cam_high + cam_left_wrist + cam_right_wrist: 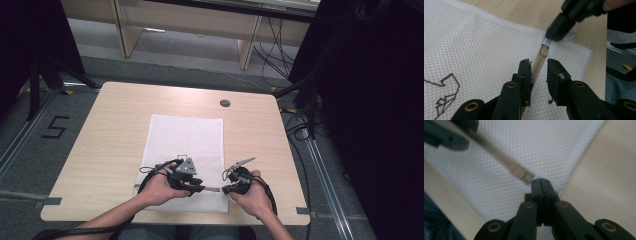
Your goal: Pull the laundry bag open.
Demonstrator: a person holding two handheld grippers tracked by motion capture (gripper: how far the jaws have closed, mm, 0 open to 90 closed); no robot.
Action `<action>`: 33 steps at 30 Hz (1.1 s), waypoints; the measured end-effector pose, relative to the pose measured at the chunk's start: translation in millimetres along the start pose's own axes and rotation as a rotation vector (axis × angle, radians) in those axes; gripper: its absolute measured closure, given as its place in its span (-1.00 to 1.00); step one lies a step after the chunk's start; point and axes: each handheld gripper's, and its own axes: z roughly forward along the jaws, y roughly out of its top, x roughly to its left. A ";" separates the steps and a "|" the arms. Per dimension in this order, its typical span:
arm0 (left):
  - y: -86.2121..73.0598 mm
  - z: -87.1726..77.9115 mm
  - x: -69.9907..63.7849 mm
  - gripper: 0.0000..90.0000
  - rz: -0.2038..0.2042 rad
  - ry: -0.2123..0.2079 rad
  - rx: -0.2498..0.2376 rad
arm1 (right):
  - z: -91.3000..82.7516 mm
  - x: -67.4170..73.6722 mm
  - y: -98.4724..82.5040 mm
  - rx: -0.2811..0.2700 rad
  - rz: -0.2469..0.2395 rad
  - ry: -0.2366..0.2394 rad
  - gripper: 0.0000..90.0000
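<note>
white mesh laundry bag (186, 150) lying flat at the middle of the bench (110, 130), short edge flush with the near edge. beige zipper (539, 61) running along that near edge.

right gripper (541, 182): fingers together, apparently pinching the small white tab (547, 41) at the zipper end, near the bag's near right corner. left gripper (539, 65): fingers apart, straddling the zipper tape without pressing on it.

risks, judged:
- tab small and thin; likely to slip from the right fingers under a sideways pull.
- left fingers closing off-centre: mesh caught instead of tape, bag bunched.
- bag light and unweighted; liable to slide toward the near edge and hang off it.
- grippers close together; collision possible on any inward move.

clearance: bench bare left, right and beyond the bag. little room at the near edge, where both hands work. grommet hole (225, 103) near the far edge, well apart.
</note>
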 end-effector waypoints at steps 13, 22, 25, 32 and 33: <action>2.5 17.9 -6.0 0.57 0.022 -0.014 0.036 | 4.3 -4.5 1.9 0.010 0.009 -0.041 1.00; 4.3 29.9 -10.9 0.55 0.034 -0.030 0.054 | 5.3 -2.1 0.7 0.005 -0.005 -0.018 1.00; 3.6 33.4 -10.5 0.55 0.052 -0.031 0.065 | 5.5 -1.4 0.4 0.005 -0.006 -0.010 1.00; 4.2 42.3 -11.0 0.56 0.066 -0.045 0.071 | 5.9 0.0 0.1 0.016 0.001 -0.012 1.00; 4.0 43.2 -11.5 0.57 0.050 -0.044 0.072 | 6.0 -0.1 0.0 0.014 0.001 -0.011 1.00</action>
